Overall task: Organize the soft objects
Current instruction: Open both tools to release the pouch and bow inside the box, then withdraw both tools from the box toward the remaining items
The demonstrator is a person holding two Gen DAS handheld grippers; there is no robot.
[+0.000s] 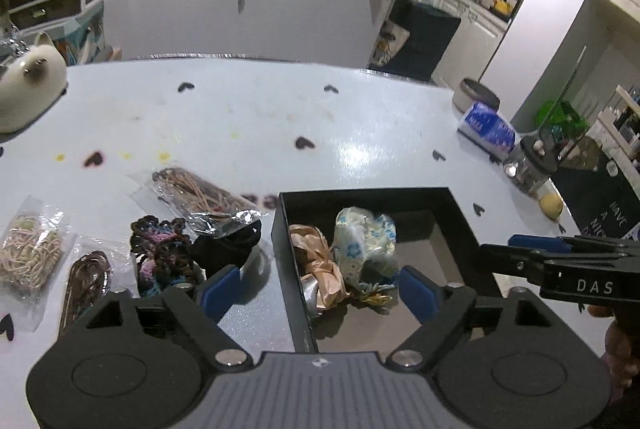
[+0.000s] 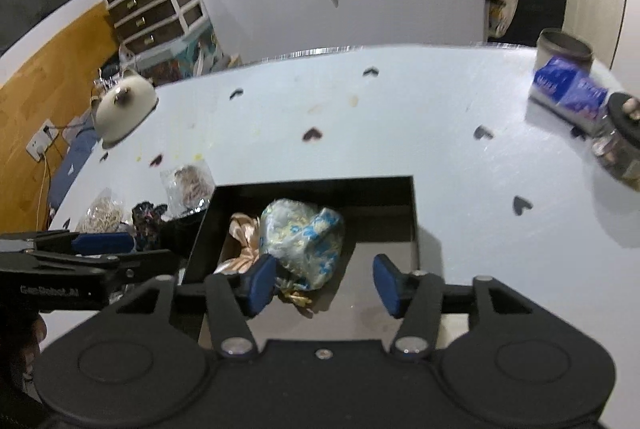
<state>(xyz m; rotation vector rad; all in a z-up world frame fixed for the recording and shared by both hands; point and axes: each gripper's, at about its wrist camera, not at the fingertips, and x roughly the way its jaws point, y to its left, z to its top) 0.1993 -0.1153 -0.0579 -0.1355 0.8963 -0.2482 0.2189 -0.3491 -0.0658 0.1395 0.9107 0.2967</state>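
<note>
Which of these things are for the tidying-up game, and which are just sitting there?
For tidying: black box, floral cloth bundle and peach ribbon inside it, crocheted piece, black cloth, bagged cords.

Just sitting: cat figurine, tissue pack, jar, lemon.

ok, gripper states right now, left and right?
Left gripper: open, holding nothing, above the black box.
Right gripper: open, holding nothing; the blue floral bundle lies in the box.
</note>
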